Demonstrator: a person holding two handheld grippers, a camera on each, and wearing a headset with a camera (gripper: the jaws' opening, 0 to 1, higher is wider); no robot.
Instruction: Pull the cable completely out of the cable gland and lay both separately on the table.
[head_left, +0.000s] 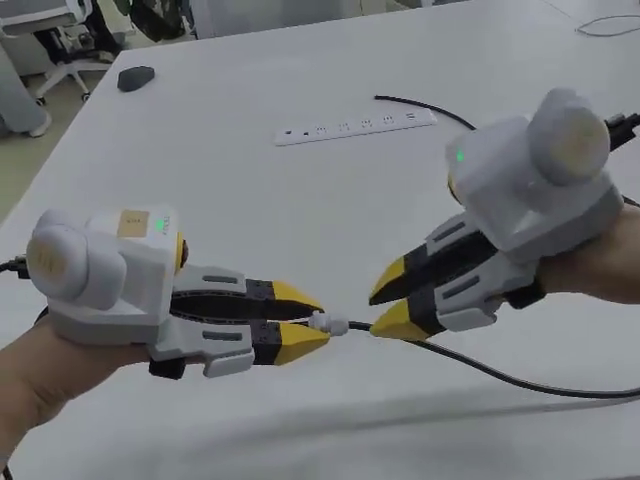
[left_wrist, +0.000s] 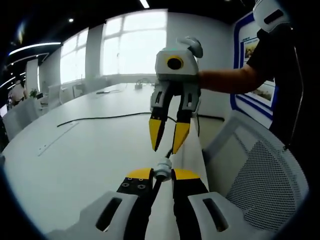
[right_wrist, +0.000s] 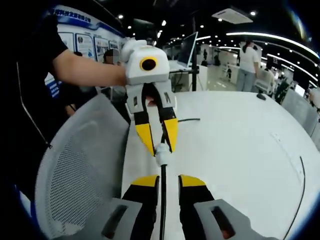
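A small white cable gland (head_left: 326, 323) is pinched between the yellow tips of my left gripper (head_left: 312, 318), which is shut on it just above the white table (head_left: 300, 210). A thin black cable (head_left: 480, 365) leaves the gland, passes between the spread jaws of my right gripper (head_left: 385, 308) and trails off to the right over the table. In the right gripper view the cable (right_wrist: 163, 200) runs up the gap of the right gripper (right_wrist: 168, 181) to the gland (right_wrist: 161, 150), with the left gripper (right_wrist: 159, 142) facing it. In the left gripper view the gland (left_wrist: 162, 169) sits at the left gripper's (left_wrist: 162, 175) tips.
A white power strip (head_left: 355, 127) with its black lead (head_left: 425, 105) lies at the far middle of the table, and a dark mouse (head_left: 135, 77) at the far left. A white mesh chair (left_wrist: 260, 170) stands beside the table edge. People stand far off in the room.
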